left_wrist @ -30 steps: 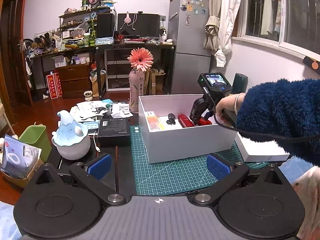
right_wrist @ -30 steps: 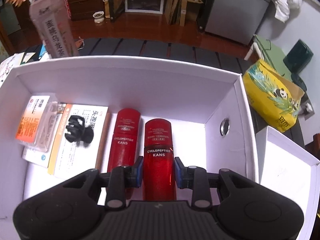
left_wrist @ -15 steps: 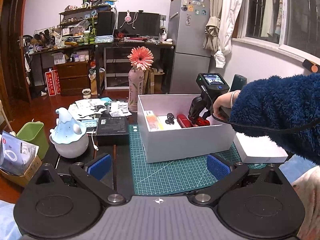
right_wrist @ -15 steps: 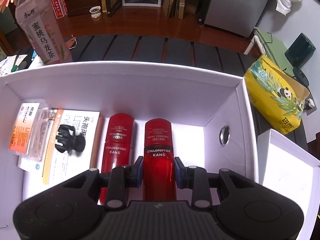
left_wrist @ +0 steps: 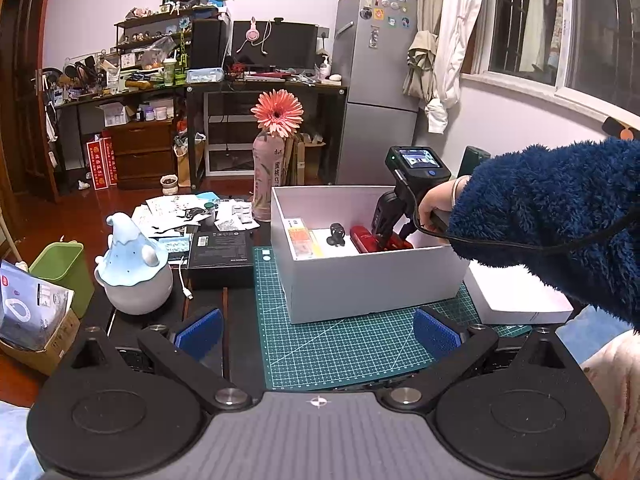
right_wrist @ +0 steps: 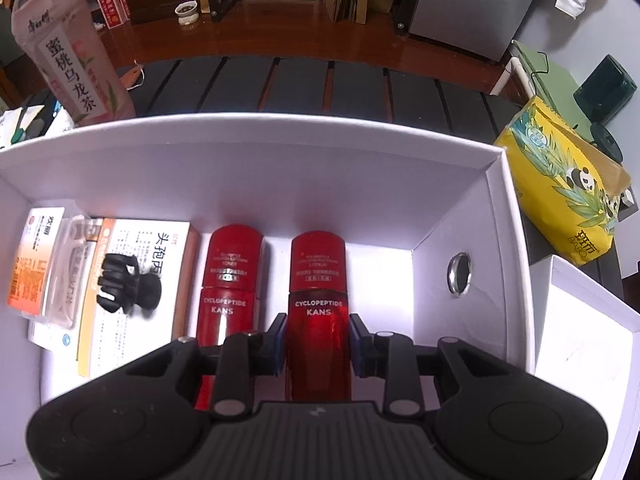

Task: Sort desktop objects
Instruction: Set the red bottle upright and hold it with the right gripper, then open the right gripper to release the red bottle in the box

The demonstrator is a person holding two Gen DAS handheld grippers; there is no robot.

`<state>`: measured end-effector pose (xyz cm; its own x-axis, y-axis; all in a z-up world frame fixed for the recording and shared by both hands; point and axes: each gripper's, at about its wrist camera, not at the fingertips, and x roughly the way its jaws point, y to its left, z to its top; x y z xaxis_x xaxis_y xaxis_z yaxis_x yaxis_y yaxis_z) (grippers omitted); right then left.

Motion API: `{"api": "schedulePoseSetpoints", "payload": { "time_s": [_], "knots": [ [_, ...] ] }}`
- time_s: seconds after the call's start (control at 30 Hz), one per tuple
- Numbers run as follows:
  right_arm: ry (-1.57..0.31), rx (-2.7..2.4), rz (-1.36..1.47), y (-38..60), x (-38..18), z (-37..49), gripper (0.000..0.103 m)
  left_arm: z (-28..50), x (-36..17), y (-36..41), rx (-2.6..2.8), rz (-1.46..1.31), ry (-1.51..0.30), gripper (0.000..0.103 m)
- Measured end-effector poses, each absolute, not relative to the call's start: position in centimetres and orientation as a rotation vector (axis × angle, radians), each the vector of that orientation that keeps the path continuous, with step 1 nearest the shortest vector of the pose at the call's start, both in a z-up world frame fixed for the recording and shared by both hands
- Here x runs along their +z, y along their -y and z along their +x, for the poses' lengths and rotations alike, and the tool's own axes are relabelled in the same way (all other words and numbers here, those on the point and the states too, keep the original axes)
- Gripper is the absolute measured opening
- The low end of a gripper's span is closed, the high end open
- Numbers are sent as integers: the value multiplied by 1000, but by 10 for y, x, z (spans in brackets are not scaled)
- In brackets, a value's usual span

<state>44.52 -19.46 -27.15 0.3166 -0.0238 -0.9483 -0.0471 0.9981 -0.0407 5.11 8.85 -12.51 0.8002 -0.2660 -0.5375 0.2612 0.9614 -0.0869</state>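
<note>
My right gripper [right_wrist: 318, 340] is shut on a red KANS bottle [right_wrist: 318, 280], held low inside the white box [right_wrist: 280, 176], cap pointing away. A second, matching red bottle [right_wrist: 230, 280] lies just left of it. Further left in the box are a black hair clip [right_wrist: 124, 288] on a white medicine pack [right_wrist: 160, 248] and an orange pack [right_wrist: 32, 264]. In the left wrist view the right gripper [left_wrist: 390, 224] dips into the box [left_wrist: 368, 280], with a blue fleece sleeve behind it. My left gripper [left_wrist: 318, 326] hangs open over the green cutting mat [left_wrist: 340, 344], holding nothing.
The box lid [left_wrist: 516, 300] lies right of the box. A tea bottle with a pink flower [left_wrist: 270, 184] stands behind the box's left corner. A blue-white humidifier [left_wrist: 134, 268], a black carton [left_wrist: 222, 248] and papers fill the desk's left. A yellow panda bag [right_wrist: 568, 192] sits far right.
My right gripper has sunk a little deeper into the box with the red bottle still gripped, and tilted slightly. The left gripper has stayed where it was.
</note>
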Motion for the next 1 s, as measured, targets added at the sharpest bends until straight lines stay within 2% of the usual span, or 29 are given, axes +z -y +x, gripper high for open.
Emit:
{"api": "schedulePoseSetpoints", "payload": {
  "time_s": [0.73, 0.87, 1.0],
  "knots": [
    [-1282, 27, -71, 198, -277, 454, 30, 53, -126, -89, -284, -18, -582, 103],
    [-1281, 26, -72, 199, -275, 452, 31, 52, -126, -89, -289, -19, -583, 103],
    [-1284, 33, -91, 195, -272, 448, 39, 51, -125, -89, -290, -14, -577, 103]
  ]
}}
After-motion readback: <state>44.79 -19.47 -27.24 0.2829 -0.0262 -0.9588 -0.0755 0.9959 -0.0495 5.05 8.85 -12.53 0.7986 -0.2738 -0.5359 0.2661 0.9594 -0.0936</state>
